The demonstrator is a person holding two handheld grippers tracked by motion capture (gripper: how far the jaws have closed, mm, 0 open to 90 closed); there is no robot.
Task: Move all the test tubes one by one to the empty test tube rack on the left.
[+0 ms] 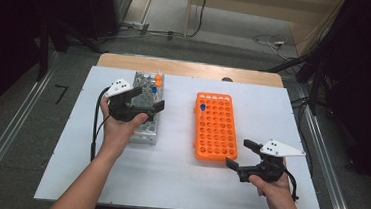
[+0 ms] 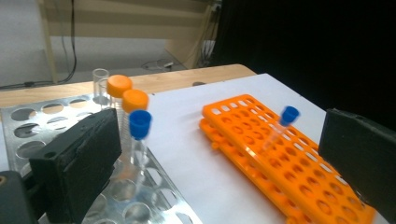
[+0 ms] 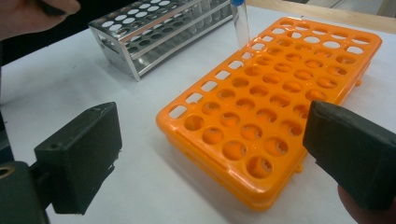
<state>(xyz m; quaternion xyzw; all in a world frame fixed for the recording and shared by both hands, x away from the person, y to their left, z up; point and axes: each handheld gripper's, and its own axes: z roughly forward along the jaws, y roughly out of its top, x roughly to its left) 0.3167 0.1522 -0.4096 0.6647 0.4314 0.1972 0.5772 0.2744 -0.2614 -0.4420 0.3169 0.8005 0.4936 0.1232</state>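
Left gripper [image 1: 146, 100], jaws spread wide with nothing between them, hovers over the metal tube rack [image 1: 143, 131] at centre left of the high view, nearest a blue-capped tube [image 2: 139, 135] that stands upright in that rack beside two orange-capped tubes [image 2: 126, 95] and an uncapped clear tube [image 2: 100, 79]. That blue-capped tube looks light, thin-walled, clear and smooth, so I judge it slippery and easy to crack or tip under a hard squeeze; the surest hold seems to be just under the cap, on the upper barrel, jaws square to its sides, and the lift straight up so it does not bind in the hole. Further right, mid-frame, the orange plastic rack [image 1: 216, 127] holds one blue-capped tube [image 1: 203, 107] in a hole near its far left corner, with the other holes empty. Right gripper [image 1: 242, 154], also spread and empty, sits at the lower right, just off the orange rack's near right corner on the white tabletop [image 1: 177, 179].
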